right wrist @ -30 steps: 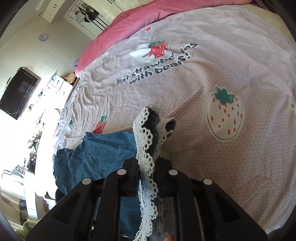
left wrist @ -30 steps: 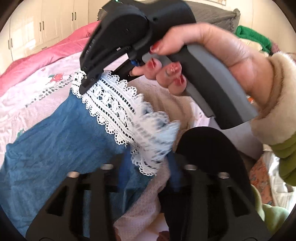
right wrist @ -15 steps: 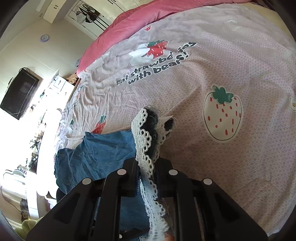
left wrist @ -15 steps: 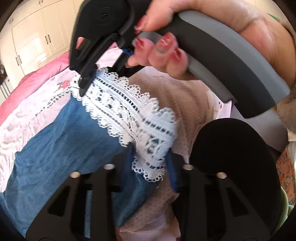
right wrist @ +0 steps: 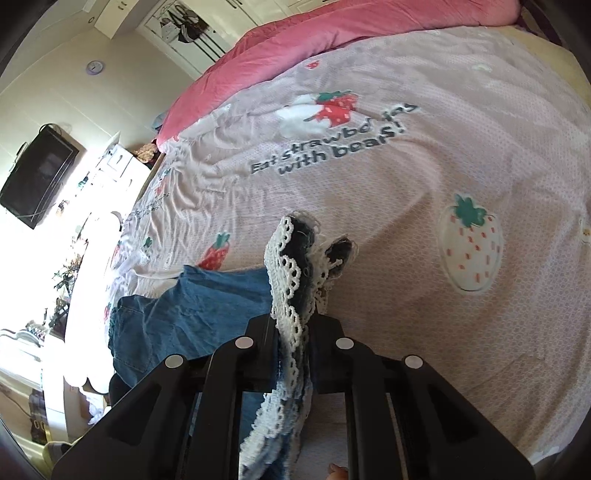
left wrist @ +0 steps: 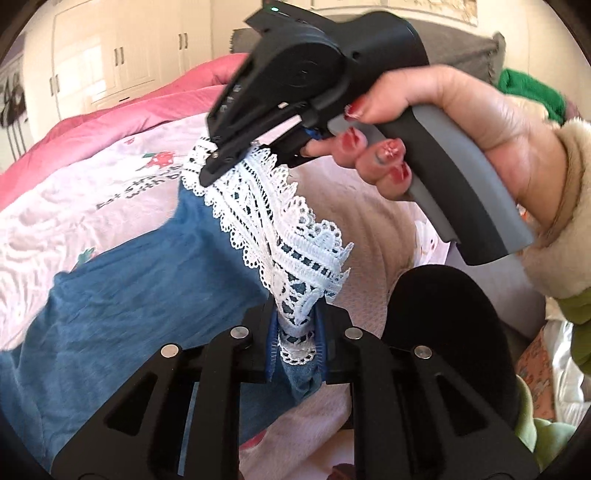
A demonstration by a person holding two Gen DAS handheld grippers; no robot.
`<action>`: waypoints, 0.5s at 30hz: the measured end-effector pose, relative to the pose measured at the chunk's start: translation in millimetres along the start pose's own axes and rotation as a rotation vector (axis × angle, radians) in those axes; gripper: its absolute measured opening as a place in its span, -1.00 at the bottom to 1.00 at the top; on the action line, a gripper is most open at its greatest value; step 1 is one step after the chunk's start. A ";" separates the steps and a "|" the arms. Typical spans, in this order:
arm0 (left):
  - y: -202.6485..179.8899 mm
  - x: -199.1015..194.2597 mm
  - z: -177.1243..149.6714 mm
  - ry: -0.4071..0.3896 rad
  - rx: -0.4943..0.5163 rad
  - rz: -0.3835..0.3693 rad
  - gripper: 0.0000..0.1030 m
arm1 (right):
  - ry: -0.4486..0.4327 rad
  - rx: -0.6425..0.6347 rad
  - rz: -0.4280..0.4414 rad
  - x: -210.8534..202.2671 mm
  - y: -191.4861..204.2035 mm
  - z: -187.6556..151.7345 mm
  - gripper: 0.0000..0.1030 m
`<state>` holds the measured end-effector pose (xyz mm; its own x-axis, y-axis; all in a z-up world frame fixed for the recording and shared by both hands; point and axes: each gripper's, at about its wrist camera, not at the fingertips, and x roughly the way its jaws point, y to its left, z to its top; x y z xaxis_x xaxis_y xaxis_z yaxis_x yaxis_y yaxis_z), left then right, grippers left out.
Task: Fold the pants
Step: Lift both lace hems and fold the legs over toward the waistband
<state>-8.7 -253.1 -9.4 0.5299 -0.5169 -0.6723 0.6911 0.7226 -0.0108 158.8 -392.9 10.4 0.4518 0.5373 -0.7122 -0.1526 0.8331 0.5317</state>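
Blue denim pants (left wrist: 122,295) with a white lace hem (left wrist: 273,221) hang over a bed. My left gripper (left wrist: 295,332) is shut on one end of the lace hem. My right gripper (right wrist: 293,339) is shut on the other end of the hem (right wrist: 288,273); it also shows in the left wrist view (left wrist: 221,166), held in a hand with red nails, above and left of the left gripper. The hem is stretched between the two grippers. The rest of the denim (right wrist: 184,314) trails down to the left onto the bedsheet.
The bed has a pale pink strawberry-print sheet (right wrist: 406,184) and a pink duvet (right wrist: 332,33) at the far end. A television (right wrist: 37,173) hangs on the left wall. White wardrobes (left wrist: 110,62) stand behind. Green clothes (left wrist: 528,88) lie at the right.
The right gripper has moved up and away from the left one, so the lace hem is stretched longer. Both grippers keep hold of the hem.
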 end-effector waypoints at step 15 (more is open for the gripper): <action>60.2 -54.6 -54.5 -0.014 -0.206 0.023 -0.82 | 0.115 -0.154 -0.034 66.3 104.6 -3.4 -0.79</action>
<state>-22.8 -156.4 -13.7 0.5518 -0.5047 -0.6639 0.5644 0.8121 -0.1482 169.9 -269.8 17.3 0.3574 0.5125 -0.7808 -0.2758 0.8566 0.4361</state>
